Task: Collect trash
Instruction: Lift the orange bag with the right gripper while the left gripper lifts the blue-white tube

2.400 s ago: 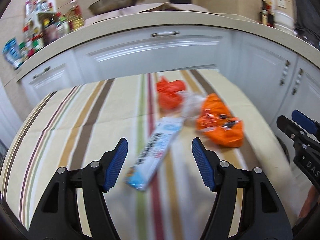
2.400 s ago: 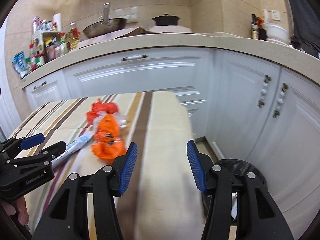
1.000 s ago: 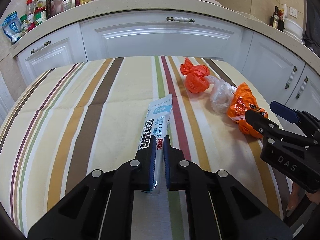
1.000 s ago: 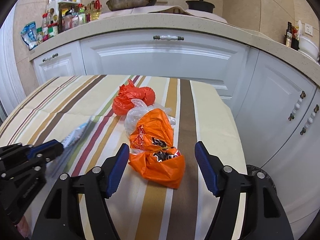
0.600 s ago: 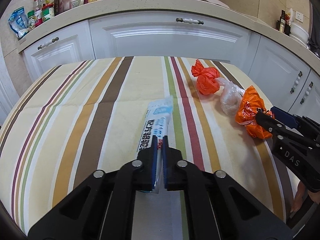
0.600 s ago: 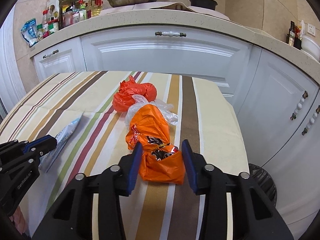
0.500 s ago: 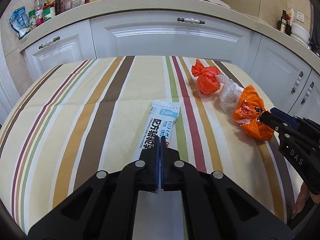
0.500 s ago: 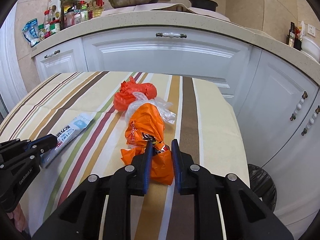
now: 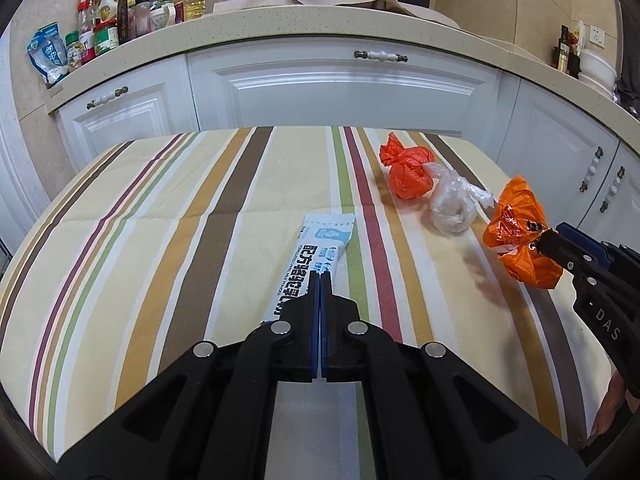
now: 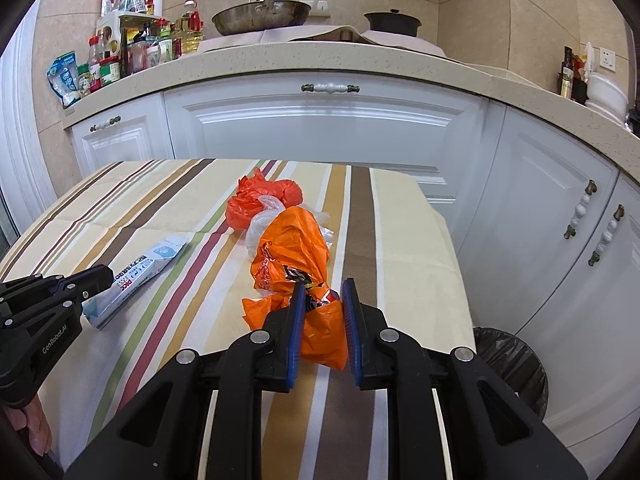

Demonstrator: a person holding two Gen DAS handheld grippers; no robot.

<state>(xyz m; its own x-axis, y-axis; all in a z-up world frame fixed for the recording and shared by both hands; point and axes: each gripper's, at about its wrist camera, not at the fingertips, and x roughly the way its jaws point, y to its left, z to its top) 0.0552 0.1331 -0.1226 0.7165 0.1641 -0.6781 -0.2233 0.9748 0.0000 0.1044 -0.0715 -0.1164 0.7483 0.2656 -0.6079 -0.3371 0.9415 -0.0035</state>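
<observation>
A white and blue sachet packet (image 9: 320,248) lies on the striped tablecloth (image 9: 200,240), and my left gripper (image 9: 320,279) is shut on its near end. In the right wrist view that left gripper (image 10: 100,277) pinches the packet (image 10: 148,266) at the left. My right gripper (image 10: 323,292) is shut on the near, bunched part of an orange plastic bag (image 10: 294,248), which bulges between the blue pads. From the left wrist view the right gripper (image 9: 546,240) clamps the orange bag (image 9: 516,220) near the table's right edge.
A knotted red-orange bag (image 9: 408,174) and a crumpled clear plastic bag (image 9: 452,208) lie just beyond the orange one. A black-lined bin (image 10: 508,360) stands on the floor to the right of the table. White cabinets (image 10: 320,128) and a cluttered counter run behind.
Both grippers went from open to shut: the left closed on the packet's near end, the right came over the orange bag and closed on it. The bag's near part is now bunched up.
</observation>
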